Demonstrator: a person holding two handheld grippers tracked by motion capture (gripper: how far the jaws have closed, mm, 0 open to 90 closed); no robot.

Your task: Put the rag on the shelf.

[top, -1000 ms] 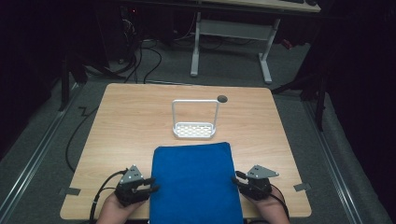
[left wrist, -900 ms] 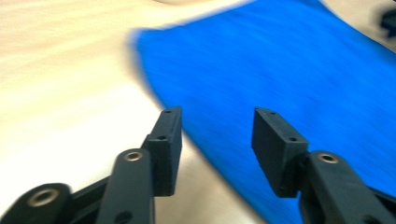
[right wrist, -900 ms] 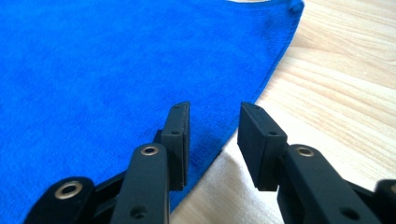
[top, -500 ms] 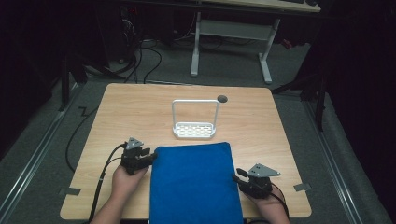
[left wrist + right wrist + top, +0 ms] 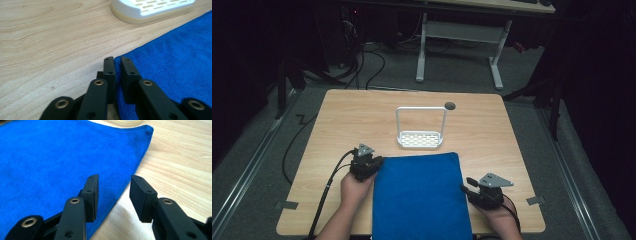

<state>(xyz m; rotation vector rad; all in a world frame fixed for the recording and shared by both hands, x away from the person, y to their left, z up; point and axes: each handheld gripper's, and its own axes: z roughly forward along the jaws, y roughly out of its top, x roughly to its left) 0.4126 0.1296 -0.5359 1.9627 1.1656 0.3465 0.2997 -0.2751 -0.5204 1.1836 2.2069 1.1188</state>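
A blue towel (image 5: 419, 195) lies flat on the wooden table (image 5: 362, 120), its near end hanging over the front edge. My left gripper (image 5: 375, 162) is at the towel's far left corner; in the left gripper view its jaws (image 5: 117, 60) stand almost together with the edge of the blue towel (image 5: 175, 62) pinched between them. My right gripper (image 5: 469, 182) rests beside the towel's right edge. In the right gripper view it (image 5: 113, 178) is open, its jaws straddling the edge of the blue towel (image 5: 50, 155) with nothing held.
A white rack (image 5: 421, 130) with a slotted base and a tall wire handle stands just beyond the towel; its base (image 5: 152, 8) is close ahead of the left gripper. A round hole (image 5: 450, 105) sits at the table's back. Cables trail off the left side.
My left gripper has moved forward along the towel's left edge, from near the front to its far left corner. The right gripper has stayed put.
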